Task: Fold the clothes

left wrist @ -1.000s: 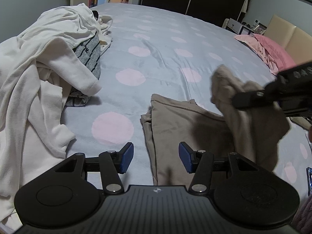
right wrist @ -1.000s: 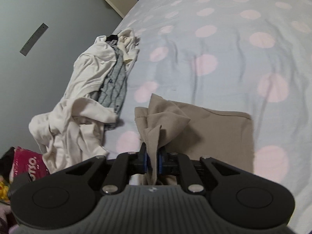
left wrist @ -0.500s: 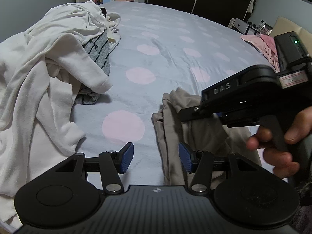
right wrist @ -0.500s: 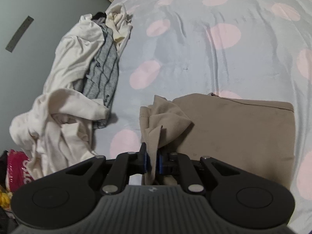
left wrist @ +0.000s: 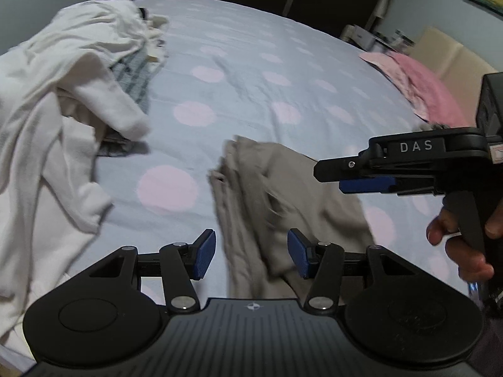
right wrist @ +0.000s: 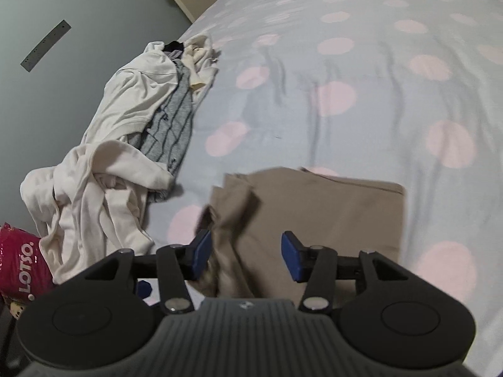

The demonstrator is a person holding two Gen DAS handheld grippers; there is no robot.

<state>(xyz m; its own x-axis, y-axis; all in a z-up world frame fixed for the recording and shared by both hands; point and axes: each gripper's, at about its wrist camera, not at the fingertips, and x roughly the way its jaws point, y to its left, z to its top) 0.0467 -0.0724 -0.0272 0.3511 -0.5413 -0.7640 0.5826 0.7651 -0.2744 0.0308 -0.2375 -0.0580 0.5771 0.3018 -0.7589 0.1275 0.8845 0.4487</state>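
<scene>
A beige garment (left wrist: 283,194) lies folded on the dotted bedspread (left wrist: 251,72), its near-left corner rumpled and blurred. My left gripper (left wrist: 251,253) hovers open just above its near edge, nothing between the blue pads. In the right wrist view the same beige garment (right wrist: 330,207) spreads flat to the right, with a loose flap by the left pad. My right gripper (right wrist: 245,253) is open over that flap and holds nothing. From the left wrist view the right gripper (left wrist: 361,176) shows side-on at the right, held by a hand (left wrist: 462,238).
A heap of white clothes (left wrist: 63,110) with a grey striped piece (right wrist: 169,125) lies along the bed's left side. Pink clothes (left wrist: 418,84) sit far right by the headboard. A pink bag (right wrist: 19,264) stands beside the bed.
My right gripper opened and let go of the beige garment's corner, which dropped onto the fold. The right gripper drew back to the right. The left gripper stayed open.
</scene>
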